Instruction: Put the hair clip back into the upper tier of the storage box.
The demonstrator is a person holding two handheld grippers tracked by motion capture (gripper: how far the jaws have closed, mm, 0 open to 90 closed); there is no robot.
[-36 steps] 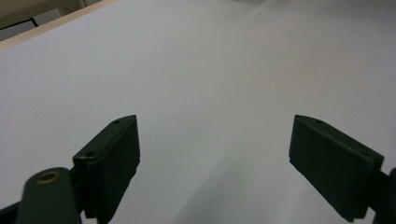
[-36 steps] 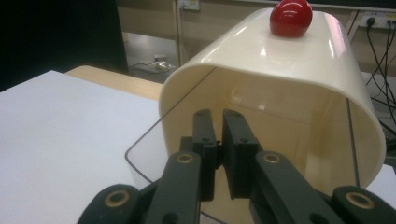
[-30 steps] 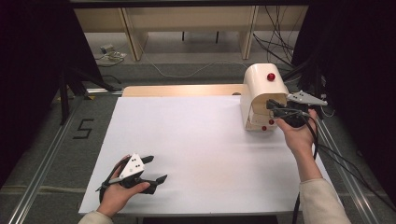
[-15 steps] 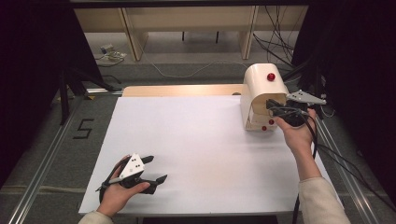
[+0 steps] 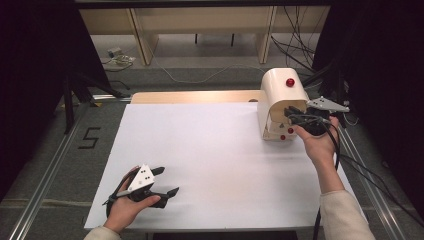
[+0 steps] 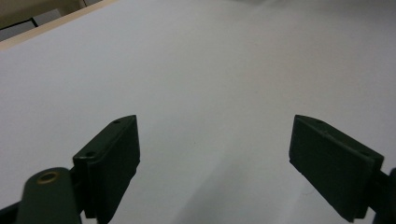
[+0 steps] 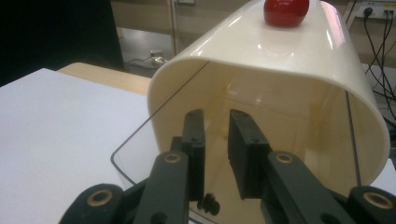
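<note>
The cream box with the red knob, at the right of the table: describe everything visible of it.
The cream box looks like glossy plastic, with a rounded arched top and a red knob on it. Smaller red knobs show low on its open side. A clear door panel stands swung out. The box sits upright near the far right edge of the white table. The right gripper reaches into the opening, jaws nearly closed with a narrow gap; whether they grip anything cannot be told.

The domed box (image 5: 280,102) stands at the worktop's (image 5: 210,150) far right edge. The right gripper (image 5: 291,114) sits at its open side (jaws just inside the opening). The left gripper (image 5: 162,184) rests near the front left corner, well apart.
</note>
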